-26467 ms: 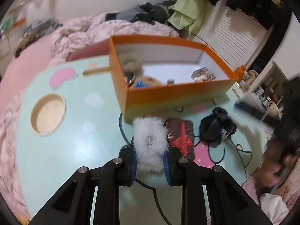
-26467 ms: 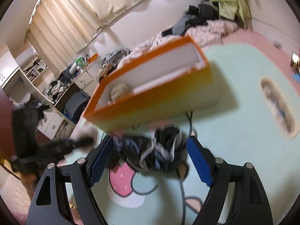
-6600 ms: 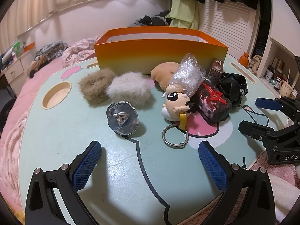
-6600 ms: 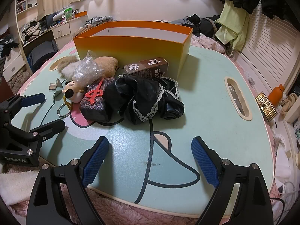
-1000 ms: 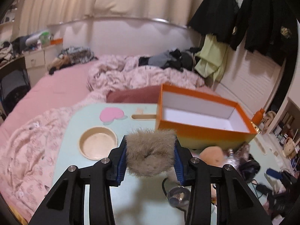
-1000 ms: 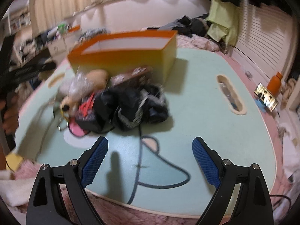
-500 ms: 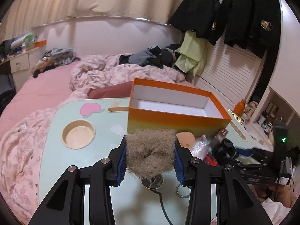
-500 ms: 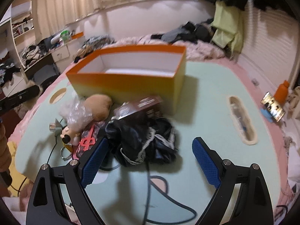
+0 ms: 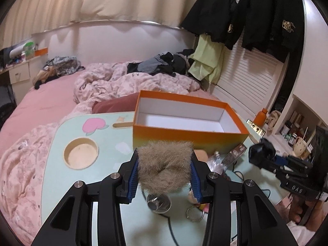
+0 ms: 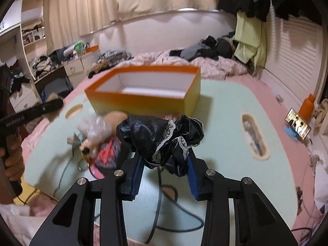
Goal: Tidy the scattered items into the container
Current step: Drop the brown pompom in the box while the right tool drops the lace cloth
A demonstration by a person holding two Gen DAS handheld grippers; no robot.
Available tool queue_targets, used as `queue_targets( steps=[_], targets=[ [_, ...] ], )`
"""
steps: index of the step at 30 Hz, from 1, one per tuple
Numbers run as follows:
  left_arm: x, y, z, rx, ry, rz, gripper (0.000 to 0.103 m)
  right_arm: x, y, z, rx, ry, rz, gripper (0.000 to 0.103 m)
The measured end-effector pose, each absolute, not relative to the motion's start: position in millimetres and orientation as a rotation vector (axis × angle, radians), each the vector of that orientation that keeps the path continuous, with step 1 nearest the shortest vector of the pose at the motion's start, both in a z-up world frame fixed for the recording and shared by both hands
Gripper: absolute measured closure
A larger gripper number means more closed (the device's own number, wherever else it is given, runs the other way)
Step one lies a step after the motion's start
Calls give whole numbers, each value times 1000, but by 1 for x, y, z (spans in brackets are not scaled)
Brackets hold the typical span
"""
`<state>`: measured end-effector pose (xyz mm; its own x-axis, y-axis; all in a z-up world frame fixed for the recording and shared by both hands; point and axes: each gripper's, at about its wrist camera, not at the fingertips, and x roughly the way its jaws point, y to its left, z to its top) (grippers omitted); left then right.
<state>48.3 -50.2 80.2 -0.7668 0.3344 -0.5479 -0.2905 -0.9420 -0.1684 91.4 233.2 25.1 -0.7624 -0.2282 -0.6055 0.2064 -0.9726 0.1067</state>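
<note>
The orange box [image 9: 190, 135] on the bench [image 9: 55, 147] is sitting empty, so nearly everything's left. Right gripper [image 10: 164, 164] is clamping the black lacy bundle [image 10: 162, 137], left gripper [image 9: 164, 177] is squeezing the tan fur scrunchie [image 9: 164, 164], both lifted short of the box. The leftover pile [image 10: 98, 141] is coming out too blurry to sort.

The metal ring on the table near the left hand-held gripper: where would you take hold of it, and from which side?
The metal ring lies flat on the table, so a side approach would probably slide over it. Come from above and pinch across the wire of its near rim, one finger inside the loop. Its far side meets a yellow tag, so it probably drags the toy along.
</note>
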Motion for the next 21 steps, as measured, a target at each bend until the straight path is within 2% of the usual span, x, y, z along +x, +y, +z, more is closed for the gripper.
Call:
queue_targets(
  steps=[13, 21],
  targets=[
    [-26, -24, 116, -835, -66, 2684, 62, 11, 215, 74, 891, -53, -2724, 64],
    [-69, -6, 88, -976, -17, 2645, 62, -38, 206, 52, 1024, -102, -2682, 63]
  ],
)
